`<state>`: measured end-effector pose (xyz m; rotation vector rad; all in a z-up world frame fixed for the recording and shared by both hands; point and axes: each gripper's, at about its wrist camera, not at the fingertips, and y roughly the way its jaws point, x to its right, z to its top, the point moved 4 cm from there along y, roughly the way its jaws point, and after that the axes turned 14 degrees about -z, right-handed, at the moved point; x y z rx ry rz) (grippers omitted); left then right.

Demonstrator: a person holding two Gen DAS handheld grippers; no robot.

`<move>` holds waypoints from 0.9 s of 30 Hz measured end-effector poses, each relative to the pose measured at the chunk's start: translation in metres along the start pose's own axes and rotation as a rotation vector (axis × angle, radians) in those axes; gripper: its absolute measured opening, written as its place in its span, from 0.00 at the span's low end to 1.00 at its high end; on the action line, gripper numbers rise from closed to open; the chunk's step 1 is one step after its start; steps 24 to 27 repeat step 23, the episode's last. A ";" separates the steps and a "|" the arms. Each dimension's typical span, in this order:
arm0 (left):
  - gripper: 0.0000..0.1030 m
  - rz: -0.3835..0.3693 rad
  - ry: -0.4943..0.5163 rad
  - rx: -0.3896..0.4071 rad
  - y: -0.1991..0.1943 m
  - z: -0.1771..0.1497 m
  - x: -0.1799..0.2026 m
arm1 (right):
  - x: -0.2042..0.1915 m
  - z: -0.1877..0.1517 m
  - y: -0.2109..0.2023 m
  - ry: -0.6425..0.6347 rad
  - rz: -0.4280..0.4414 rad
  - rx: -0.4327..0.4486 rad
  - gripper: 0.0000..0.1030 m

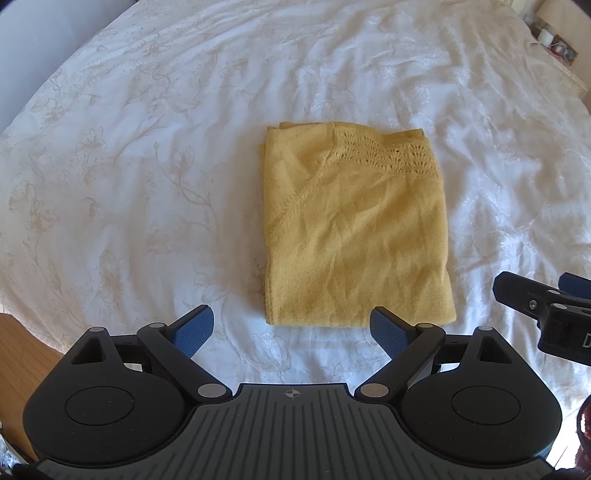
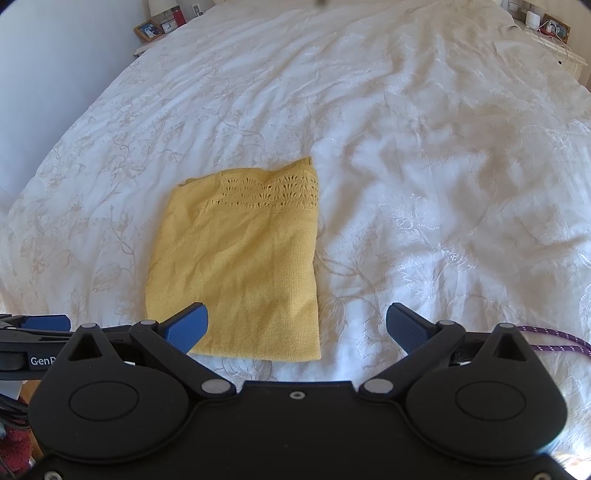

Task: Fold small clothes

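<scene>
A yellow knitted garment (image 1: pixel 354 229) lies folded into a neat rectangle on the white bedspread (image 1: pixel 147 155), with an openwork band along its far edge. It also shows in the right wrist view (image 2: pixel 240 266). My left gripper (image 1: pixel 297 328) is open and empty, just short of the garment's near edge. My right gripper (image 2: pixel 295 325) is open and empty, above the garment's near right corner. The right gripper also shows at the right edge of the left wrist view (image 1: pixel 546 306), and the left gripper at the left edge of the right wrist view (image 2: pixel 33 332).
The bedspread (image 2: pixel 443 166) has a pale floral pattern and many wrinkles. Bedside tables with frames and small items stand at the far left (image 2: pixel 159 26) and far right (image 2: pixel 550 29). A purple cord (image 2: pixel 554 339) lies at the right. Wooden floor (image 1: pixel 22 354) shows at the left.
</scene>
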<state>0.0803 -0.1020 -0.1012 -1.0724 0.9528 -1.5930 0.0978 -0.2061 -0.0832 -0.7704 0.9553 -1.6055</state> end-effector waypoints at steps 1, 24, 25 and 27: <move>0.90 0.000 0.000 0.000 0.000 0.000 0.000 | 0.000 0.000 0.000 0.000 0.001 -0.001 0.99; 0.89 -0.001 -0.001 -0.022 0.011 0.004 0.003 | 0.002 0.001 0.012 0.008 -0.007 -0.044 0.99; 0.89 -0.001 -0.001 -0.022 0.011 0.004 0.003 | 0.002 0.001 0.012 0.008 -0.007 -0.044 0.99; 0.89 -0.001 -0.001 -0.022 0.011 0.004 0.003 | 0.002 0.001 0.012 0.008 -0.007 -0.044 0.99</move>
